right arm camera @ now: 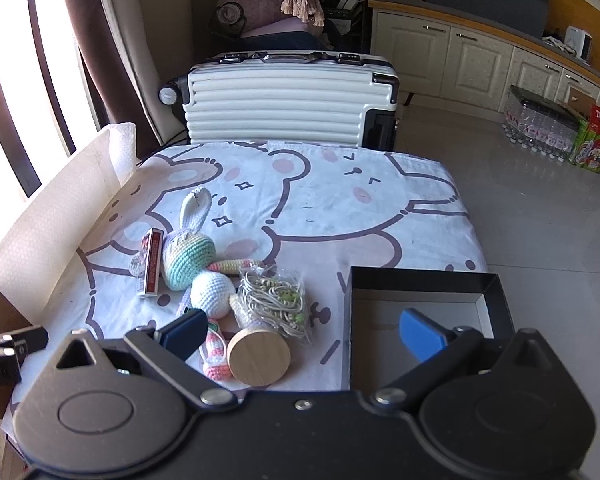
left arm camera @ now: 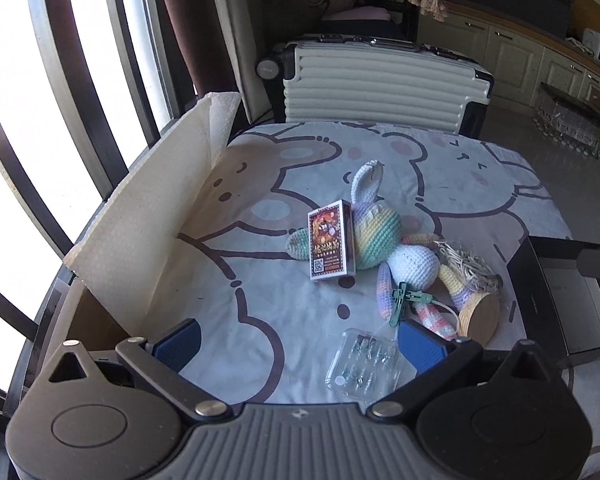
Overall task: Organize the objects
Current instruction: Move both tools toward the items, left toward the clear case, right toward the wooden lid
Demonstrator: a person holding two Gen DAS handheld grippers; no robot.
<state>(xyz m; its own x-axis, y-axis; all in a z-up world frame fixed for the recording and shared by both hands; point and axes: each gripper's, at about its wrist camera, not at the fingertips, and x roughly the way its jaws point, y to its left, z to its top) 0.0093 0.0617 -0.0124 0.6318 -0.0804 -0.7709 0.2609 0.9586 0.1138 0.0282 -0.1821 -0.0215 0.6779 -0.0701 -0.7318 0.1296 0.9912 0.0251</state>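
Note:
A crocheted pastel rabbit (left arm camera: pixel 380 236) (right arm camera: pixel 192 256) lies on the bear-print cloth (left arm camera: pixel 260 312) (right arm camera: pixel 340 208). A card box (left arm camera: pixel 330 240) (right arm camera: pixel 151 262) leans against it. Nearby are a bagged cord bundle (right arm camera: pixel 272 300) (left arm camera: pixel 466 266), a round wooden lid (right arm camera: pixel 259 356) (left arm camera: pixel 478 314), a green clip (left arm camera: pixel 402 298) and a clear plastic case (left arm camera: pixel 366 362). An open black box (right arm camera: pixel 420 312) (left arm camera: pixel 560 300) sits at the table's right. My left gripper (left arm camera: pixel 300 348) is open just above the clear case. My right gripper (right arm camera: pixel 300 336) is open, between the lid and the black box.
A white ribbed suitcase (left arm camera: pixel 384 84) (right arm camera: pixel 288 96) stands behind the table. A white foam sheet (left arm camera: pixel 152 216) (right arm camera: pixel 60 224) stands along the left edge by the window. Cabinets (right arm camera: pixel 460 52) and packed bottles (right arm camera: pixel 540 124) line the far right; tiled floor lies right of the table.

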